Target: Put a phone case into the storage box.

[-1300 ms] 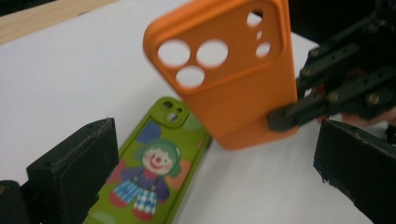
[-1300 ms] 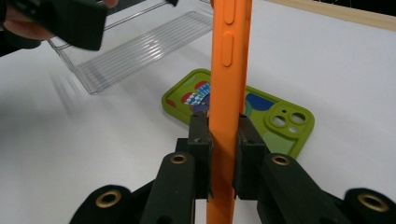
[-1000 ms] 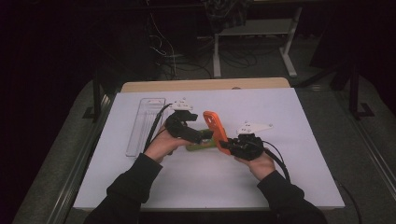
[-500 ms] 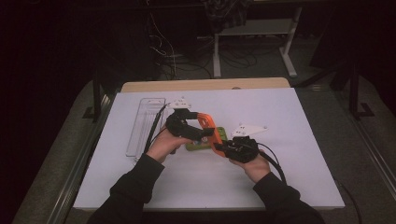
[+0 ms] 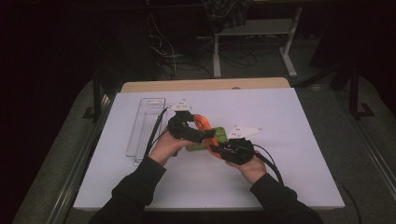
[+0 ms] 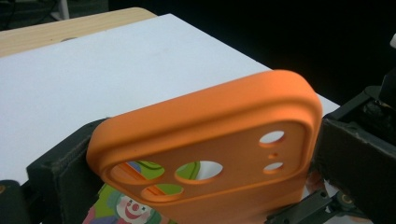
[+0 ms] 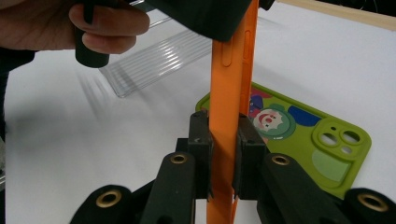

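An orange phone case (image 5: 201, 124) is held above the table between both grippers. My left gripper (image 5: 204, 136) is shut across its width, one black jaw at each long edge of the orange case (image 6: 210, 140), and camera holes show near the bottom. My right gripper (image 7: 223, 140) is shut on the thin edge of the orange case (image 7: 231, 70), which stands upright between its pads. Farther right is my right gripper (image 5: 216, 148), held in the person's right hand. A green phone case (image 7: 299, 135) with a clown picture lies flat on the white table beneath, and the green case (image 5: 218, 136) is partly hidden by the grippers.
A clear ribbed plastic tray (image 5: 144, 126) lies at the left of the white table top (image 5: 289, 121). A bare wooden strip (image 5: 205, 85) runs along the far edge. The person's left hand (image 7: 107, 23) holds the other gripper's handle close above the tray.
The orange case has tipped from more upright to lower and flatter between the grippers. Both hands have shifted slightly left; the grips have not changed.
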### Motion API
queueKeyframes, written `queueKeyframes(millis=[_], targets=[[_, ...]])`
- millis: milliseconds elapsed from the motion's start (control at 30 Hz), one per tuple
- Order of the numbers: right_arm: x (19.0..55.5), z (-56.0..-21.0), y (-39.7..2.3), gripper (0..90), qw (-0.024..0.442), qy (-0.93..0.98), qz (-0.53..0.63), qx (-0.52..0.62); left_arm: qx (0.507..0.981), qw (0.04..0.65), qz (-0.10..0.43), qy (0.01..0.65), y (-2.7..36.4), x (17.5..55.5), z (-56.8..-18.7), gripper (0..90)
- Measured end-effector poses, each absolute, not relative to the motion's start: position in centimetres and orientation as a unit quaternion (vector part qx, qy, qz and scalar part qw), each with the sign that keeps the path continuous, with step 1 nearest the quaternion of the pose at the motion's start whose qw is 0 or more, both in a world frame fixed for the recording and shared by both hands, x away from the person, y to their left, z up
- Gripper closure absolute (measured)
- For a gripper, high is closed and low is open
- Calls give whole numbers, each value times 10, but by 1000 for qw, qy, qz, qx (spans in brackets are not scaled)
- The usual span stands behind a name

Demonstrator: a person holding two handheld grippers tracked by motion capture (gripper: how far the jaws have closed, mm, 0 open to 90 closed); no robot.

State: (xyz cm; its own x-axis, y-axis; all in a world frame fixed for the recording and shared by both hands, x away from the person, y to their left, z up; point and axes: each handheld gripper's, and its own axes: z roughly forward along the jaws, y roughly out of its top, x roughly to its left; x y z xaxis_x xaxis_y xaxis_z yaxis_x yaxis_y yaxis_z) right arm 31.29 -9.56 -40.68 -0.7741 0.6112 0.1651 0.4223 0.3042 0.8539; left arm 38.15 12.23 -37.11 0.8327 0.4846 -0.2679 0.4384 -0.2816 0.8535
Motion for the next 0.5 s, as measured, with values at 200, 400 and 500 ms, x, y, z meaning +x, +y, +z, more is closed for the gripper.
queueKeyframes(millis=[200, 400, 500], targets=[[312, -410, -93, 786, 91, 809, 483, 323, 793, 531, 23, 297, 125, 381, -373, 72], [311, -412, -90, 787, 89, 810, 479, 326, 787, 538, 19, 300, 126, 382, -374, 108], [311, -413, -89, 786, 90, 814, 474, 323, 790, 538, 24, 294, 126, 381, -374, 119]])
